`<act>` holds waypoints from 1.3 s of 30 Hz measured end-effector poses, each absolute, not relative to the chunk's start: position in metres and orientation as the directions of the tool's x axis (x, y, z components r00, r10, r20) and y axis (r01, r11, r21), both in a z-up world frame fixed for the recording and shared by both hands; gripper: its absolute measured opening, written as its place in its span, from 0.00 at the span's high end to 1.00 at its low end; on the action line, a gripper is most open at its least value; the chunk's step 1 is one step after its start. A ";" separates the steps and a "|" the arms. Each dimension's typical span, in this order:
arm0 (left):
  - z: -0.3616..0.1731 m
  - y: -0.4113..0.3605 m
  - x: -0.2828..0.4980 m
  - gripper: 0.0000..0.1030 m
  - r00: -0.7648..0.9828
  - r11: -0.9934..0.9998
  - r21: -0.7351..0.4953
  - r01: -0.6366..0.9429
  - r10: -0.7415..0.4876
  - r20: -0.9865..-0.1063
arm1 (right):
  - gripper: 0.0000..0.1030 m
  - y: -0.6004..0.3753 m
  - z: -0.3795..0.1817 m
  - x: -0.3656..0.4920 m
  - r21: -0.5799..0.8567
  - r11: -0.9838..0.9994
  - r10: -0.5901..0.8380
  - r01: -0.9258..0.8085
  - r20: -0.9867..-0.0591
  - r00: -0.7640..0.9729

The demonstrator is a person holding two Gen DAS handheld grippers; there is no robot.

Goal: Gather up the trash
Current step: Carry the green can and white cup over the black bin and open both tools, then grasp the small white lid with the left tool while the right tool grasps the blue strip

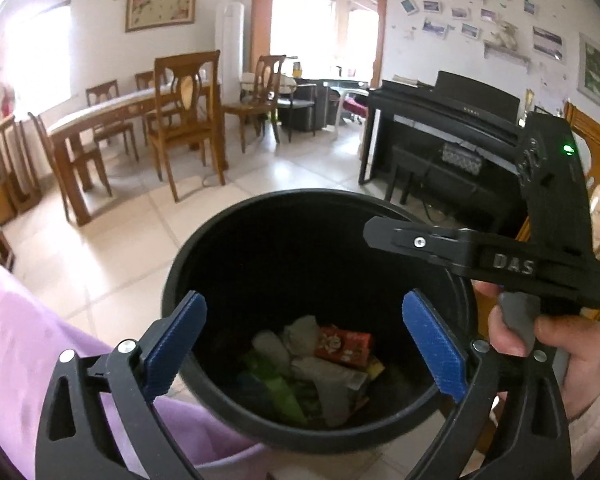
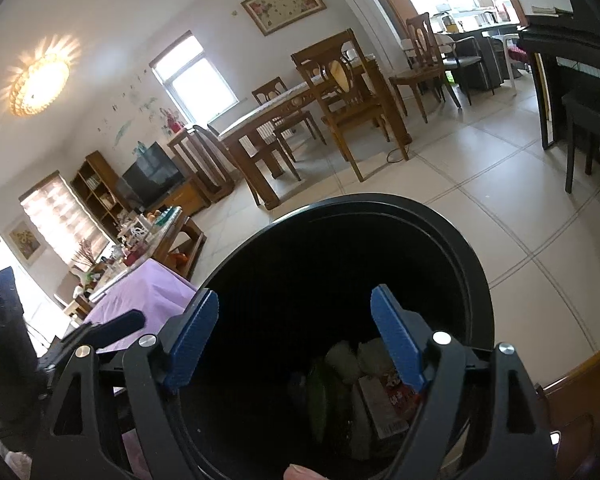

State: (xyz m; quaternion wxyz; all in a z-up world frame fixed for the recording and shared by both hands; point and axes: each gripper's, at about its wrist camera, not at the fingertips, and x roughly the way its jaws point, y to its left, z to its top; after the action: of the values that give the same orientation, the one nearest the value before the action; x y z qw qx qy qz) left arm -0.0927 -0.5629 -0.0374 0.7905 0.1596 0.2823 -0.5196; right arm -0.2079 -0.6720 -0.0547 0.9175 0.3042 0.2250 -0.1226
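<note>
Bin: we are hovering both grippers over the black trash bin (image 1: pixel 260 216), which is standing on the tiled floor just beside the purple cloth (image 1: pixel 28 352).
Trash: a red packet (image 1: pixel 342 346), pale crumpled paper (image 1: pixel 304 334) and a green wrapper (image 1: pixel 278 390) are lying at the bottom of the bin.
Risk, rim: we are judging that a blue pad could be catching the bin wall as we pull away, tipping the light bin and spilling what is collected.
Risk, collision: the right gripper (image 1: pixel 380 236) is sitting close above the left one's view, so the two could be knocking together.
Left gripper (image 1: pixel 304 344): its fingers (image 1: pixel 176 344) are standing spread wide, with nothing pinched and nothing touched.
Right gripper (image 2: pixel 296 340): its fingers (image 2: pixel 398 340) are standing well apart over the bin mouth, gripping nothing.
Hand: the person's right hand (image 1: pixel 548 344) is wrapping the right gripper's handle.
</note>
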 end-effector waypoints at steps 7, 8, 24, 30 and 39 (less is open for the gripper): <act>-0.016 -0.517 -0.090 0.06 0.341 0.449 -0.046 0.892 -0.737 -0.583 | 0.24 -0.647 -0.044 -0.198 0.457 0.811 -0.092 0.364 -0.515 0.852; -0.014 -0.505 -0.087 0.06 0.348 0.460 -0.053 0.886 -0.737 -0.579 | 0.24 -0.644 -0.042 -0.196 0.452 0.816 -0.091 0.362 -0.518 0.851; -0.008 -0.252 -0.002 0.06 0.597 0.792 -0.165 0.587 -0.561 -0.573 | 0.24 -0.498 -0.015 -0.115 0.344 0.931 0.096 0.122 -0.552 0.828; -0.015 -0.141 0.037 0.06 0.690 0.920 -0.111 0.376 -0.358 -0.629 | 0.24 -0.428 -0.016 -0.081 0.322 0.947 0.219 -0.026 -0.581 0.784; -0.044 -0.083 0.094 0.29 0.585 0.950 -0.072 0.305 -0.247 -0.773 | 0.37 -0.328 -0.030 -0.043 0.237 0.945 0.326 -0.224 -0.682 0.654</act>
State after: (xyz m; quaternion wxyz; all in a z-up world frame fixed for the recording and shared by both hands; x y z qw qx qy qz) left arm 0.0939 -0.0830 -0.0444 0.8895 0.0340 0.4284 -0.1552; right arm -0.0427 -0.3277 -0.0303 0.9071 0.0660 0.3871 0.1515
